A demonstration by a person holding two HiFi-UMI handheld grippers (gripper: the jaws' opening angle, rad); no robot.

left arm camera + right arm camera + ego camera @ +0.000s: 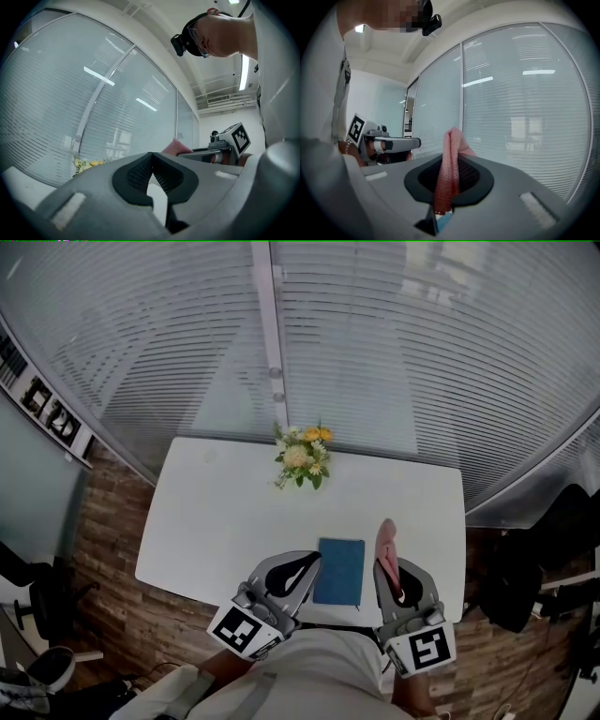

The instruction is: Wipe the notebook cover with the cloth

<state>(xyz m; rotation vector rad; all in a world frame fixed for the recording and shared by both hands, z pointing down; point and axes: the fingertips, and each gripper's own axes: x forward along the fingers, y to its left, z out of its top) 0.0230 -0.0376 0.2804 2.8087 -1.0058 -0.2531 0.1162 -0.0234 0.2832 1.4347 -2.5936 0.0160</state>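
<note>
Glass wall with blinds behind, wood-look floor, white bench [216, 521] pushed up to the glass. Head view: flowers [302, 457] at the bench's far edge; teal notebook [339, 571] flat near the front edge, closed, plain cover, portrait way on, lying between the two tools. Left tool [314, 561] sits just beside the notebook's left edge, over its near corner, tips together. Right tool [386, 568] is just right of the notebook with the pink cloth [385, 538] sticking out past its tips; cloth not on the cover yet. Left gripper view: pads meet at the tip, nothing between them, so that tool is closed and empty; white bench shows through the gap lower down, and the cloth and right tool are off to the right. Right gripper view: jaws clamped on the cloth [447, 173], a folded knit strip standing up between the pads; a blue sliver below is probably the notebook. Handling, my read: cloth is soft, light and floppy, and the free end will fold over under pressure, so it needs pressing flat on the cover. The notebook looks thin, light and smooth-covered, likely to slide on the bench when wiped; the empty tool could pin a corner or the left edge.
</note>
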